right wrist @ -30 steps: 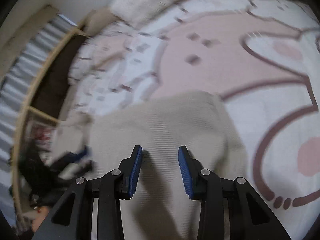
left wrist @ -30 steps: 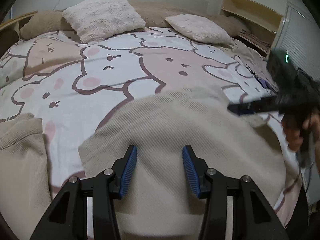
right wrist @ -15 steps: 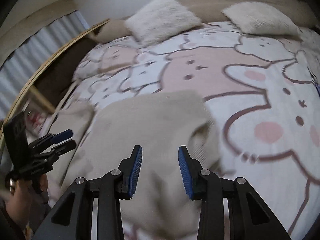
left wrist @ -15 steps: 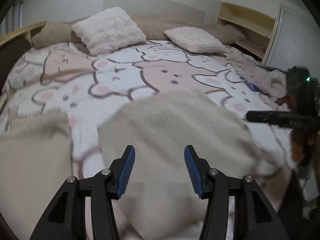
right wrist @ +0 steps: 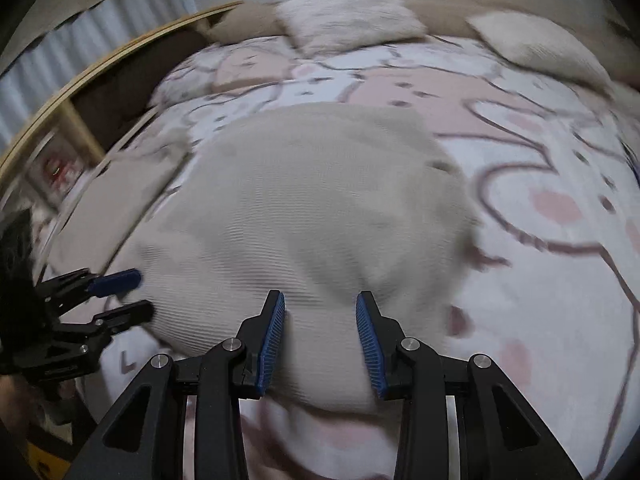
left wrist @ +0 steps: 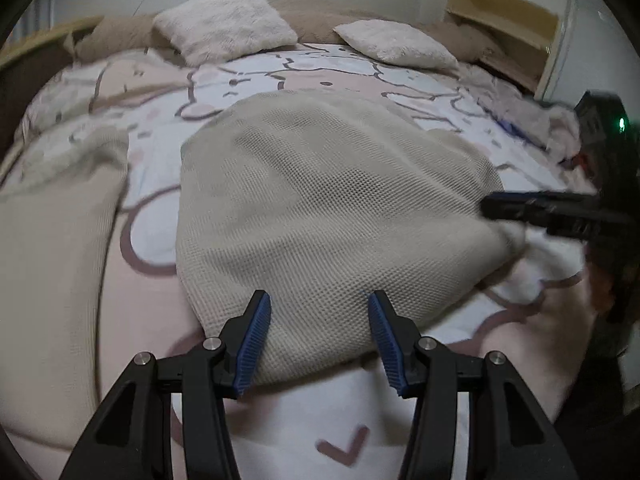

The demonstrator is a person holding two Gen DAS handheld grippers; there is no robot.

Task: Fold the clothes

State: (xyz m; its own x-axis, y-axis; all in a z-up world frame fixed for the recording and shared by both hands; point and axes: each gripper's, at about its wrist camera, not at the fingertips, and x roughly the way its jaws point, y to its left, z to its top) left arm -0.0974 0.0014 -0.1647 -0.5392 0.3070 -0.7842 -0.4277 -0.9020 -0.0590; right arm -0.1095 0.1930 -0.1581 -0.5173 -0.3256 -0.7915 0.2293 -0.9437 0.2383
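A beige waffle-knit garment lies spread on the bear-print bedspread. My left gripper hovers open over the garment's near edge, with fabric below the gap and not pinched. My right gripper is open too, above the same near edge. In the left wrist view the right gripper shows side-on at the garment's right corner. The right wrist view shows the left gripper with its fingers apart at the garment's left corner.
A second beige cloth lies to the left of the garment. Fluffy pillows sit at the headboard. A pile of clothes lies at the bed's right side under a shelf. A wooden frame borders the left side.
Both grippers have drawn back toward the foot of the bed, so the garment's near edge now shows below the fingers. The right view has rolled upright. The jaws stand as before.
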